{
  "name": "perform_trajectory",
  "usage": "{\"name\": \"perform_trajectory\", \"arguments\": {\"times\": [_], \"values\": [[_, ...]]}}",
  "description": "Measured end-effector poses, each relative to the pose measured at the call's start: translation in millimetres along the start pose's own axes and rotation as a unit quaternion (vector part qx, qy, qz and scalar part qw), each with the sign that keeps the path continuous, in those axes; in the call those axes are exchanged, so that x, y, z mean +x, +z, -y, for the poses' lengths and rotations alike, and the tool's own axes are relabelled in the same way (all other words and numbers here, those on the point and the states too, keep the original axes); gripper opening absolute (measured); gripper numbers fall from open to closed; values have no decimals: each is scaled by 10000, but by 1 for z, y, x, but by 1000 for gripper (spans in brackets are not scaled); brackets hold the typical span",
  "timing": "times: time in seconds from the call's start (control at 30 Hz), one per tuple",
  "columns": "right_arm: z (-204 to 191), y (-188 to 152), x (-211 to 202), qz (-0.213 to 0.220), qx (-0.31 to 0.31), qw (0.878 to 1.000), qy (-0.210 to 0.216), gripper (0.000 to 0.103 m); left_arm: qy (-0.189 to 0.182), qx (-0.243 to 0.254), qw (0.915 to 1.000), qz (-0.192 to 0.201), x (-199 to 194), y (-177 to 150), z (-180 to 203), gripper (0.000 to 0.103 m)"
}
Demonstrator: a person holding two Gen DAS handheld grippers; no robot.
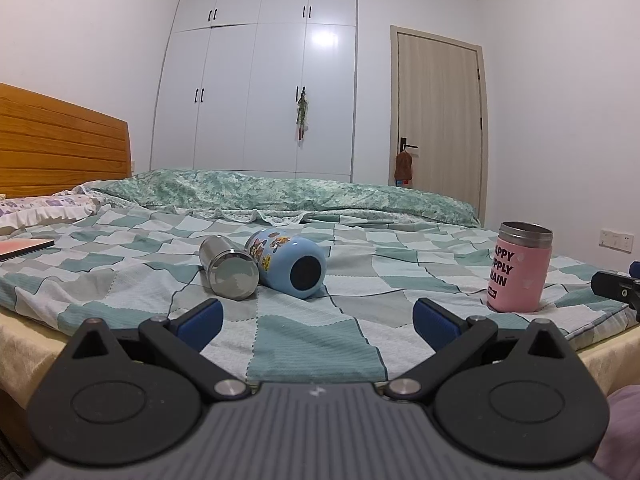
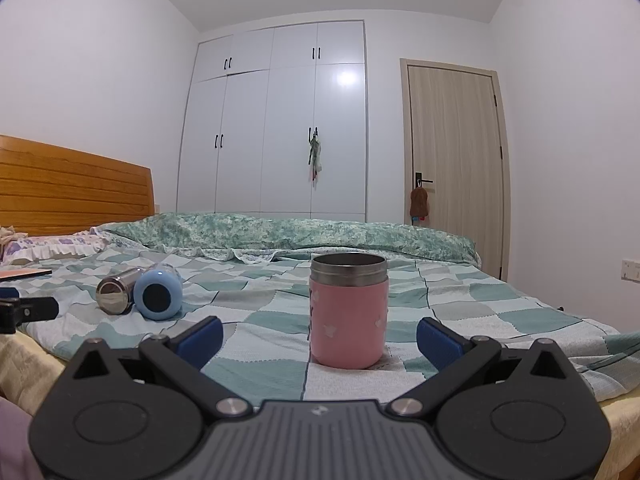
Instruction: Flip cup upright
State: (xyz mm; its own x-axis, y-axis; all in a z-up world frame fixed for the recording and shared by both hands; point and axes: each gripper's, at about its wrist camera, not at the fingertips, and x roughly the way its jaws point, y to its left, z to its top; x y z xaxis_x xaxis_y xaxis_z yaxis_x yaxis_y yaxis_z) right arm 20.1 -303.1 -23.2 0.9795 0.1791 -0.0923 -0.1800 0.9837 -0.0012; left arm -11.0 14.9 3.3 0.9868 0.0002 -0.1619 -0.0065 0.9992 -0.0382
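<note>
A pink cup (image 2: 347, 312) with a steel rim stands upright on the checked bedspread, just beyond my open right gripper (image 2: 318, 336) and between its blue pads. It also shows in the left wrist view (image 1: 519, 267), at the right. A steel cup (image 1: 229, 267) and a light blue cartoon cup (image 1: 286, 262) lie on their sides, touching, bases toward me, beyond my open, empty left gripper (image 1: 318, 318). Both also show in the right wrist view: the steel cup (image 2: 115, 291) and the blue cup (image 2: 159, 292), at the left.
The bed's near edge (image 1: 24, 340) runs below the grippers. A folded green quilt (image 1: 280, 194) lies across the far side. A pillow (image 1: 40, 206) and a flat pink book (image 1: 24, 247) are at the left by the wooden headboard (image 1: 60, 144). Wardrobe and door stand behind.
</note>
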Motion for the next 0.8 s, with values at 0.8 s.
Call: {"name": "perform_trajectory", "arguments": {"times": [0.8], "values": [[-1, 0, 0, 10, -18, 10000, 3, 103, -17, -2, 10000, 10, 0, 0, 2, 103]]}}
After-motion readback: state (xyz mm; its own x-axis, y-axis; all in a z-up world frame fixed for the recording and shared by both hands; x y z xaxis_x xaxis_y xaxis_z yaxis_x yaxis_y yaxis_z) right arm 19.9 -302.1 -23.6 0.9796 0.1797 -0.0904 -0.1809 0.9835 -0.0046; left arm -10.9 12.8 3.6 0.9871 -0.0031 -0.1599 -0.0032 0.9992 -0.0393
